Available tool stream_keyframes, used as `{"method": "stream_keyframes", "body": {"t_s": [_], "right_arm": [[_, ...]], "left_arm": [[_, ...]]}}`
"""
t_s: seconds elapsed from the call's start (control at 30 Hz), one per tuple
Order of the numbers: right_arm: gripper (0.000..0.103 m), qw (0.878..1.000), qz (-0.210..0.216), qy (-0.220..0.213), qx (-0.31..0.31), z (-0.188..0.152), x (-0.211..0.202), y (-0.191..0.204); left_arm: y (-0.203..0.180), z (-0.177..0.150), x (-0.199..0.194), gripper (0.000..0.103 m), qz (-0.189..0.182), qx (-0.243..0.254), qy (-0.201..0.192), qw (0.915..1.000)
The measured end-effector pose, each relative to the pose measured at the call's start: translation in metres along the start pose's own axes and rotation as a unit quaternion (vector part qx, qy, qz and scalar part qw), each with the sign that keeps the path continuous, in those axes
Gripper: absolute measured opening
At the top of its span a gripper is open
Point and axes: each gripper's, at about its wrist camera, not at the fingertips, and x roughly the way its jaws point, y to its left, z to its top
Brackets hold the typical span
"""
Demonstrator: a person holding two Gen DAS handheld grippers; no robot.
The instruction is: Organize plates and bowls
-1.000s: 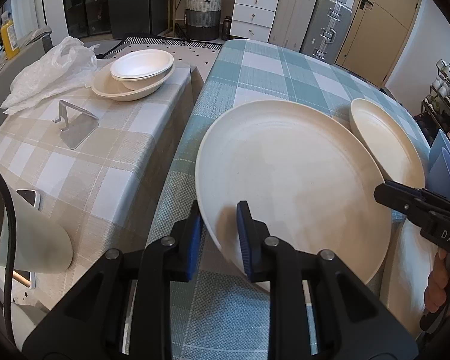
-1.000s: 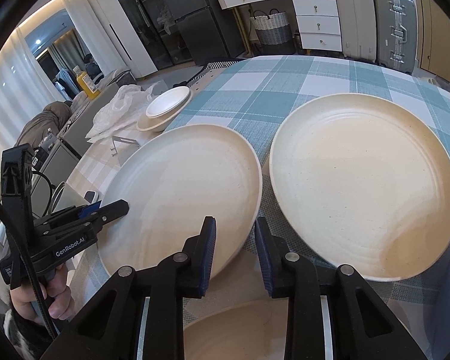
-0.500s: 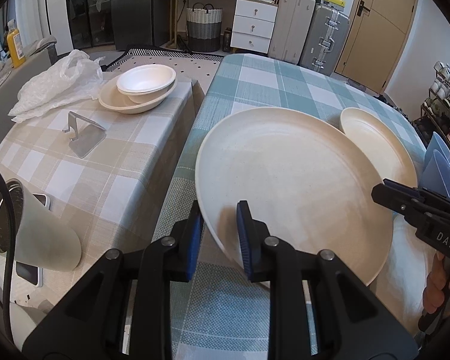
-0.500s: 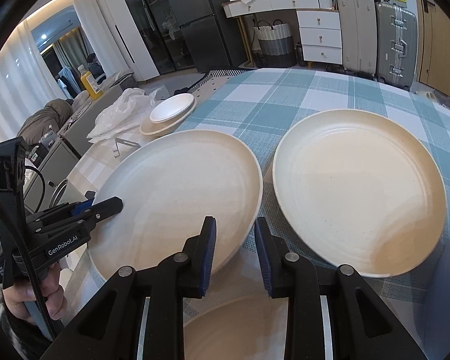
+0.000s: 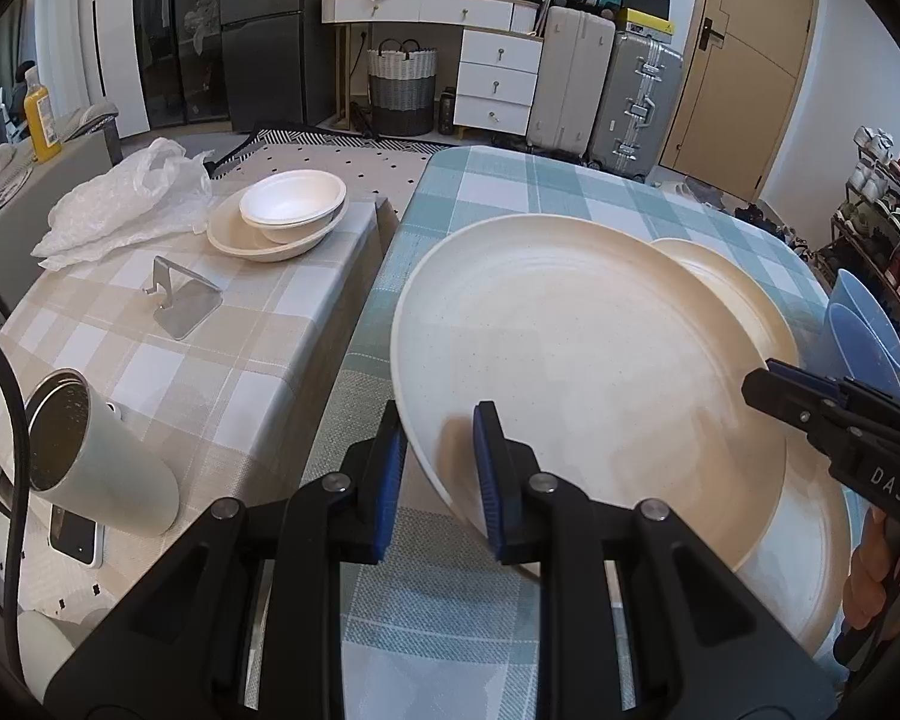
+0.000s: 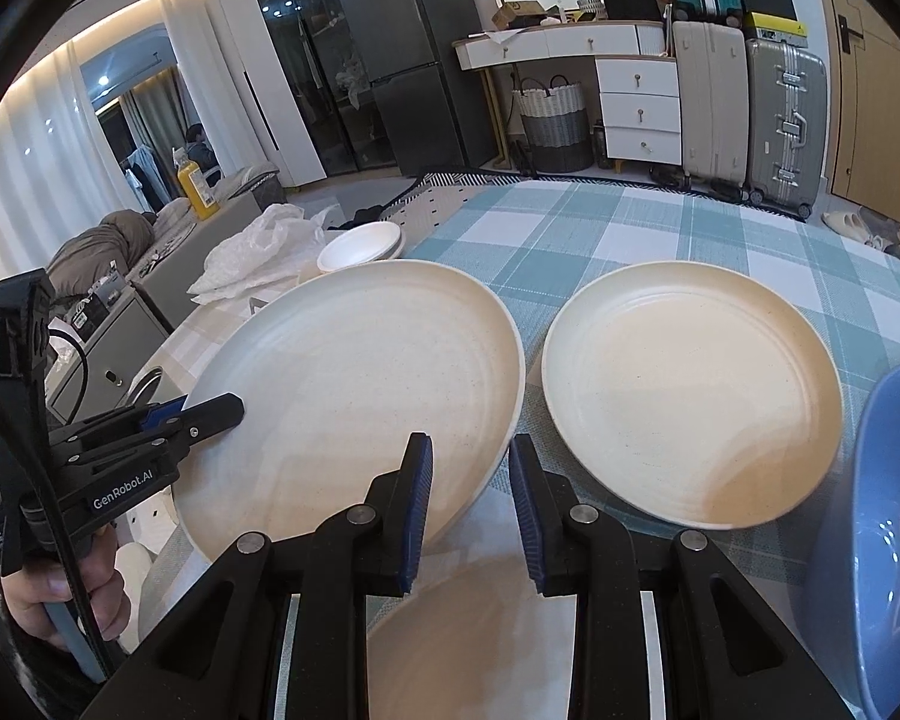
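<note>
A large cream plate (image 5: 594,372) (image 6: 354,384) hangs tilted above the teal checked table, held from two sides. My left gripper (image 5: 438,420) (image 6: 228,405) is shut on its near-left rim. Shut on the opposite rim is my right gripper (image 6: 471,450) (image 5: 774,378). A second cream plate (image 6: 690,396) (image 5: 726,282) lies flat on the table beyond it. Partly hidden below the held plate lies a third cream plate (image 6: 468,648) (image 5: 810,570). A white bowl (image 5: 291,204) (image 6: 360,246) sits in a cream dish (image 5: 258,246) on the beige side table.
Blue bowls (image 5: 864,330) (image 6: 882,540) stand at the table's right edge. On the beige checked table (image 5: 240,348) are a metal stand (image 5: 183,300), a crumpled plastic bag (image 5: 126,204) and a white tumbler (image 5: 96,450) lying on its side. A gap separates the two tables.
Both grippers have risen with the plate between them. The plate now stands higher off the table and covers part of the far plate in the left wrist view.
</note>
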Motion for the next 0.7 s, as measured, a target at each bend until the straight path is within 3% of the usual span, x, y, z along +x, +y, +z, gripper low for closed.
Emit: {"method": "stream_keyframes", "body": {"t_s": [0.7], "right_arm": [[0.028,0.999,-0.032,-0.04,0.016,-0.041,-0.086,-0.003]], "left_arm": [[-0.056,-0.033,-0.067,0.02,-0.029,0.039,-0.032,0.9983]]}}
